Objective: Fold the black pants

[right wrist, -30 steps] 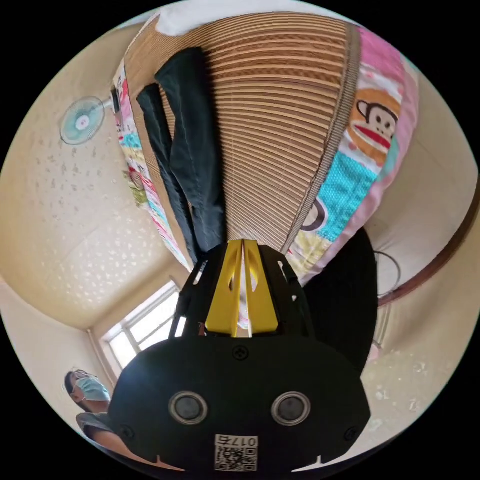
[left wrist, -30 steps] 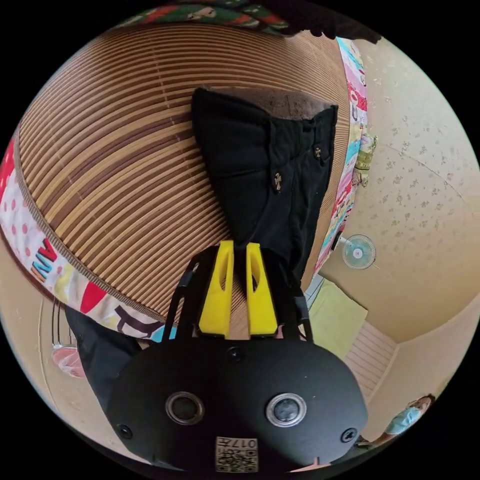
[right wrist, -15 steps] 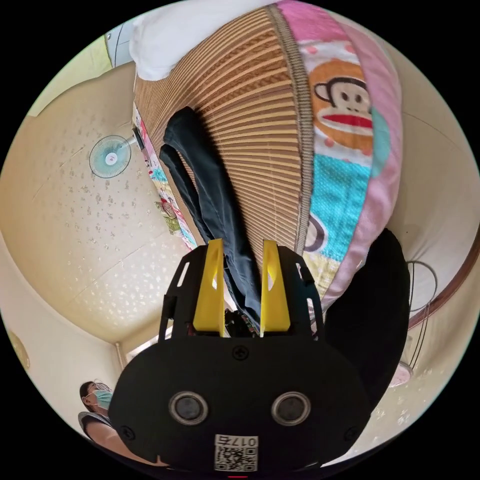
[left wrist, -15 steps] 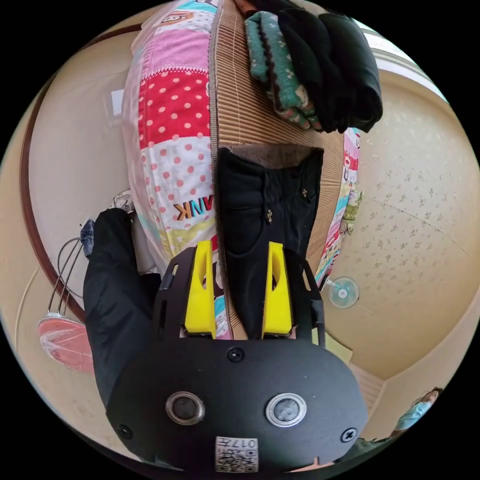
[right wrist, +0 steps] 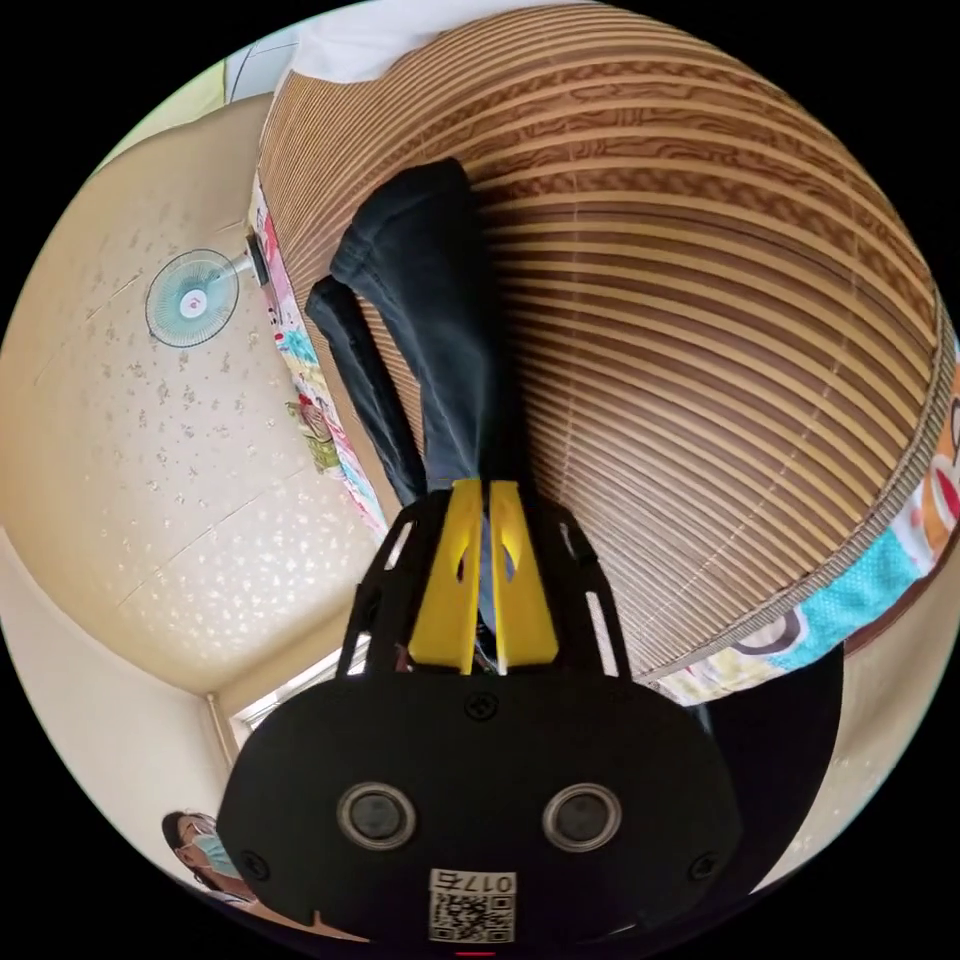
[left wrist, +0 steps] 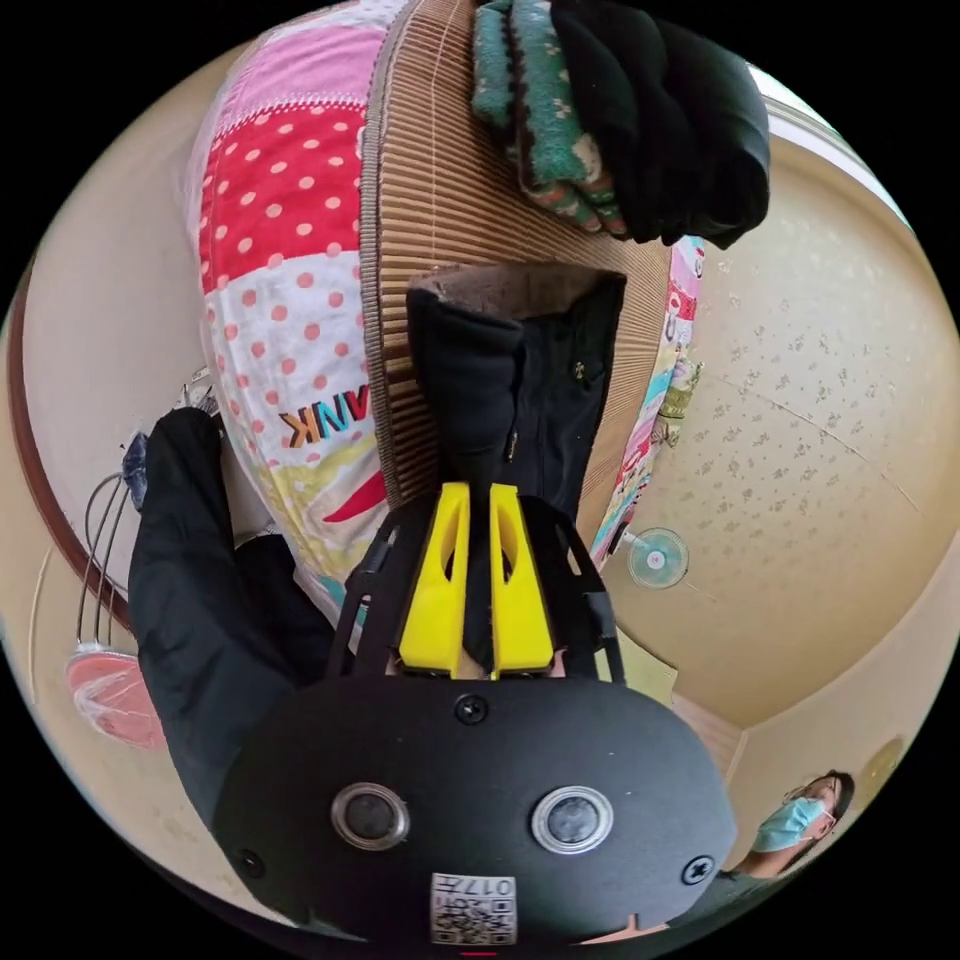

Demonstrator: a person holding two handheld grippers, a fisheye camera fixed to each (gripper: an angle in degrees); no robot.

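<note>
Both claws have closed since half a second ago — then their jaws stood apart around the cloth, now each pair pinches it. Left claw is clamped on a bunched fold of the pants just below the waistband, which lies on the slatted mat near its patchwork-edged side. Right claw grips narrow on a leg of the pants, both legs running away along the mat toward its far edge, close to the floor side where a fan stands. A stack of folded clothes sits beyond the waistband.

The step in hand looks like lifting waist and legs together for a fold. To do it well, raise both claws evenly, keep the cloth taut between them so the legs stay stacked, and lay it down clear of the stack — letting go only once the fold lies flat.
</note>
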